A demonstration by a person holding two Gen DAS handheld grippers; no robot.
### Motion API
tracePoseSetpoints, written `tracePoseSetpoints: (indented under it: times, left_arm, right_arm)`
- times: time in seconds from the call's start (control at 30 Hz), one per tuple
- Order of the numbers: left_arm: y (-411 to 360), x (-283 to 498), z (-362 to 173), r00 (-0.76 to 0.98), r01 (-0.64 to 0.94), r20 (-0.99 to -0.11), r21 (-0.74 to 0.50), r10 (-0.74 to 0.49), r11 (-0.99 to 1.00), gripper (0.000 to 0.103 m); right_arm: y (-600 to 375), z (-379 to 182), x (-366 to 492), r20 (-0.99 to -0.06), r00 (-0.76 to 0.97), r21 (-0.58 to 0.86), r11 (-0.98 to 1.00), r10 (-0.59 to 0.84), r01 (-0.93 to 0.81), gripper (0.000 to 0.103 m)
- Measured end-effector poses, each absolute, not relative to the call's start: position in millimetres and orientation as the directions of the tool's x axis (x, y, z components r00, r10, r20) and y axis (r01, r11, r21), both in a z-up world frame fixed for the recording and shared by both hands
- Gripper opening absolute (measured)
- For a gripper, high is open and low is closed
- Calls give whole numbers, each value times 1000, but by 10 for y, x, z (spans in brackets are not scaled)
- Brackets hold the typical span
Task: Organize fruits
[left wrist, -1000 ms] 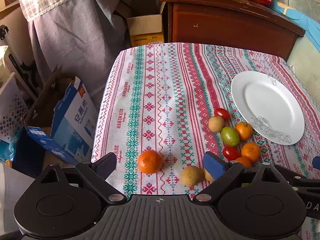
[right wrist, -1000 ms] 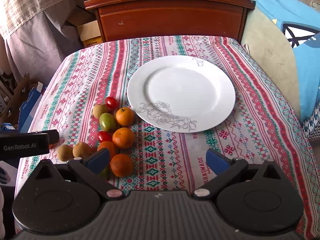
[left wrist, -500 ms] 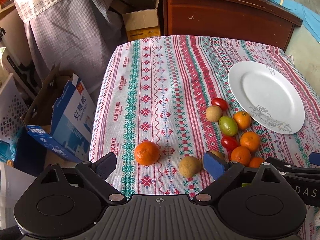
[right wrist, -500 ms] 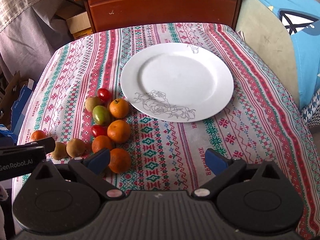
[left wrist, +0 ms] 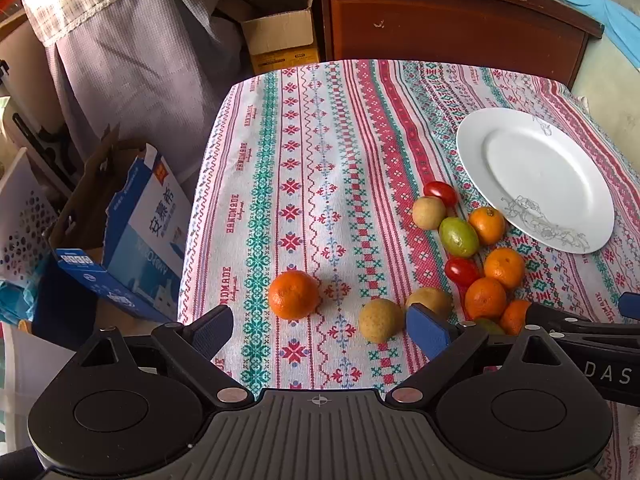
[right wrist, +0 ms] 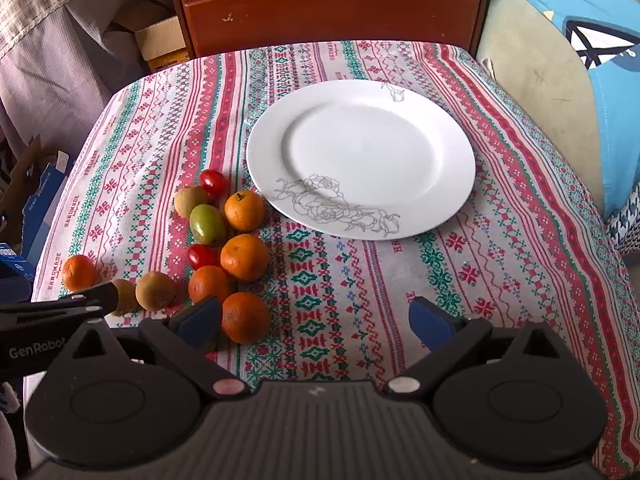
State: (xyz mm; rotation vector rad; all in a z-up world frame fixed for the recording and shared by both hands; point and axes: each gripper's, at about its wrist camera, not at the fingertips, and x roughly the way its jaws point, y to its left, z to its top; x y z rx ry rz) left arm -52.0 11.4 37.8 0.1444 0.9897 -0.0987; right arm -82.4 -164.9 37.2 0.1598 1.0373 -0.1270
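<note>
The left gripper (left wrist: 320,330) has its blue-padded fingers spread wide and holds nothing; between them on the striped tablecloth (left wrist: 320,152) lie a lone orange (left wrist: 294,294) and a tan round fruit (left wrist: 380,320), neither touched. A second tan fruit (left wrist: 430,299) sits just behind the right pad.

The right gripper (right wrist: 316,318) is likewise spread wide and empty. Its left pad sits just beside the nearest orange (right wrist: 245,317) of the cluster; whether they touch is unclear.

Beyond, the other fruits lie bunched on the cloth: three more oranges (right wrist: 244,257), two red cherry tomatoes (right wrist: 203,255), a green fruit (right wrist: 207,224) and another tan one (right wrist: 189,200).

Farther back, the white plate (right wrist: 456,152) with a grey flower drawing has nothing on it; the farthest orange (right wrist: 244,210) lies just beside its rim.

On the floor to the left stands an open blue-and-white carton (left wrist: 132,232).
</note>
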Motion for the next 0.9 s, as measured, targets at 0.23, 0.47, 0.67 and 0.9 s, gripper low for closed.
tracePoseSetpoints:
  times: [0.23,0.47,0.67,0.9]
  left_arm:
    - [116,-517,374,544,149,-839,77,-17,986,94]
    - [112,-517,372,542,150,-840,75,-18,986,94]
    - [111,-517,372,542,150,-840,75,-19,986,94]
    - [87,-540,330,534,152,-845,68,-24,986,93]
  right_arm:
    - [-1640,373,-822,-864,502,73,981,-27,179,97]
    - [-1635,364,-827,-864,502,76,981,-25,179,96]
    - [-1645,361,-831,-865,501,79,981,-21,178,96]
    - [-1652,341,-849,-869,495,84,982,-12,171,94]
